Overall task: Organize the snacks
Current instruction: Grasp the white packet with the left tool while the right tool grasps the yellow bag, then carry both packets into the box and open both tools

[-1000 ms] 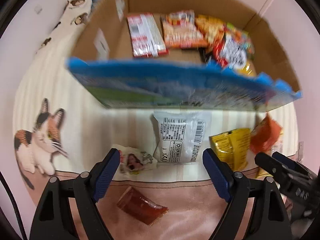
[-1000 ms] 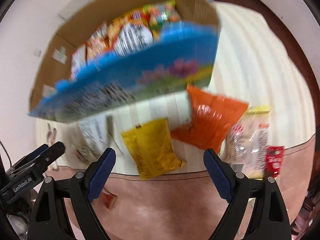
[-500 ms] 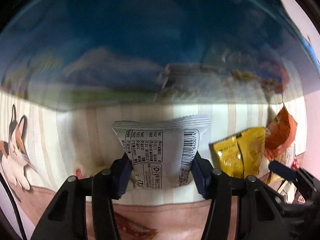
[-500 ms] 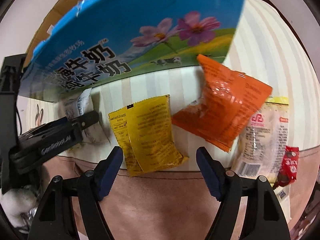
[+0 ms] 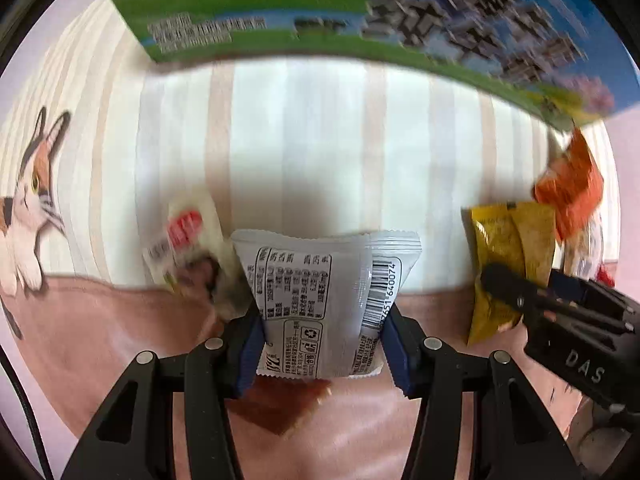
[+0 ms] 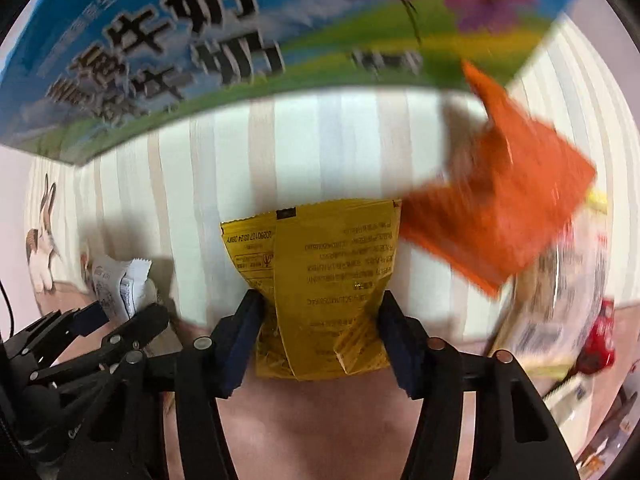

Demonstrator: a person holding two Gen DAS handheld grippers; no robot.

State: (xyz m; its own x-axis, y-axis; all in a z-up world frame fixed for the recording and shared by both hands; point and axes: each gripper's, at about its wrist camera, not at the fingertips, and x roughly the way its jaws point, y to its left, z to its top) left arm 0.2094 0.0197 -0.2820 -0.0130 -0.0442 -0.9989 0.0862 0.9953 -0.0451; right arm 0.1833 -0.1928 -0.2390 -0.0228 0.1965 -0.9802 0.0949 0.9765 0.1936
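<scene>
The left tongs (image 5: 322, 350) were clenched on the white packet (image 5: 320, 300), and the right tongs (image 6: 320, 344), jaws just closing, gripped the yellow packet (image 6: 320, 292). Both packets lay on the striped cloth (image 5: 320, 140) near the carton (image 6: 200, 40). They looked light, soft and crinkly, best pinched across the sides.

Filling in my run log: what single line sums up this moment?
left claw: shut on white packet | right claw: closing on yellow packet | box: behind

Striped cloth (image 5: 320, 140) w/ cat print (image 5: 28, 208), pink border (image 5: 100, 320) at near edge.
</scene>
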